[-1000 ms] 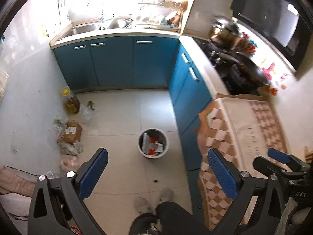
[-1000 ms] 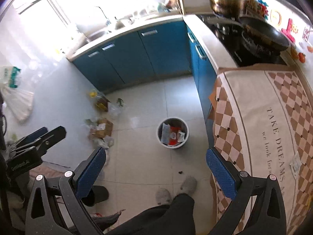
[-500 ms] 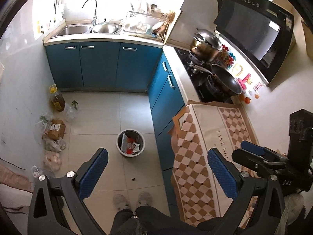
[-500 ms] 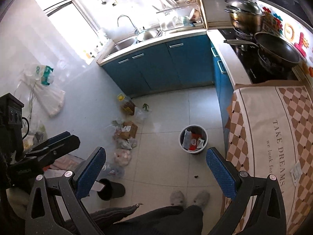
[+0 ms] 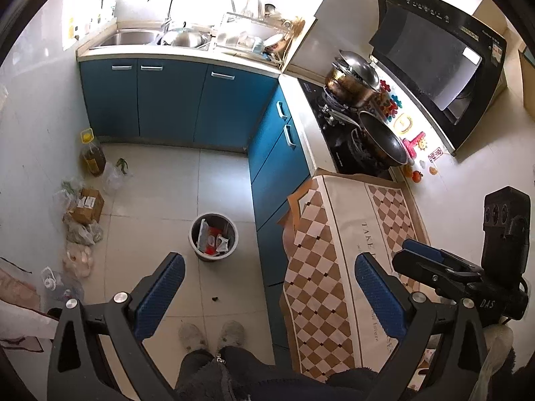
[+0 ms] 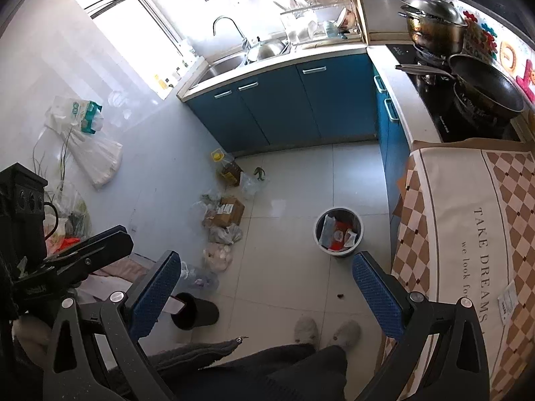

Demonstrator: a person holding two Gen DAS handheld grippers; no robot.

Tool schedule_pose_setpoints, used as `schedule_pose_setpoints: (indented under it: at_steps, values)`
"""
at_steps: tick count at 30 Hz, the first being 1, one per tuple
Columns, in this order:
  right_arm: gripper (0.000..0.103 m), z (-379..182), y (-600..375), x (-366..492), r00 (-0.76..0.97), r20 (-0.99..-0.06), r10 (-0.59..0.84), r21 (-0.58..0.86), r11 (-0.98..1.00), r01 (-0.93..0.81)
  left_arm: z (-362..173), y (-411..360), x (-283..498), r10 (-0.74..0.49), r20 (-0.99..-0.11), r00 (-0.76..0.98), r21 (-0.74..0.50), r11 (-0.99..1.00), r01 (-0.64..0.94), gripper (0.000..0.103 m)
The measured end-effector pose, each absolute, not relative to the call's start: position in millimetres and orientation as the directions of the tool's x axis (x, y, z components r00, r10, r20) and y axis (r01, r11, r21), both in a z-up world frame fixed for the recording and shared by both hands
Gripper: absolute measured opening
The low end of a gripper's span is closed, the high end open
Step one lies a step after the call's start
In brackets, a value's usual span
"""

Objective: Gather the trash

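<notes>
Left wrist view: your left gripper point(image 5: 265, 285) is spread wide, nothing between the pads, held high over the floor. The bin point(image 5: 214, 235) sits on the tiles just off the blue cabinets point(image 5: 174, 97), already holding wrappers. A small dark scrap point(image 5: 214, 298) lies on the floor between the bin and your slippers point(image 5: 211, 334). Bags and a box point(image 5: 84, 205) are piled along the left wall, with an oil bottle point(image 5: 92, 157) beyond them. The checked cloth point(image 5: 337, 267) covers the counter to the right; your other gripper shows at the right edge above it. Right wrist view: your right gripper point(image 6: 264, 287) is also released and empty, aimed down at the floor. The bin point(image 6: 338, 232) is ahead, the scrap point(image 6: 340, 296) just below the right pad, and a paper slip point(image 6: 508, 300) lies on the cloth point(image 6: 468, 234) near its right edge. A black cylinder point(image 6: 195, 310) lies tipped on the floor near the left pad; can't tell what it is. Step: you look to be between picks, scanning for the next piece, nothing grasped. Next, likely lower one gripper to the scrap or reach for the slip, pinch it, then carry it over the bin and let go. The scrap is small and flat on tile, so come down square.
</notes>
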State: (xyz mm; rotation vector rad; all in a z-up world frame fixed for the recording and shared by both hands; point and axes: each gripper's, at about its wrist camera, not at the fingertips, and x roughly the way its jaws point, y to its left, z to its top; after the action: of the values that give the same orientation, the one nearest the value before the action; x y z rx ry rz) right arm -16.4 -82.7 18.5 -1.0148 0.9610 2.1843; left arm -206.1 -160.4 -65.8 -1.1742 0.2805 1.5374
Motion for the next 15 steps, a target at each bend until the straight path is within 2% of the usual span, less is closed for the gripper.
schedule_pose_setpoints:
  at_steps: [15]
  values:
    - [0.103,10.7,-74.9,-13.0,-0.577,-0.806,0.130,0.400,-0.600,-0.693,-66.9,-160.7,-202.7,0.606,-0.784,0.134,-0.415,-0.351,-0.840,0.103]
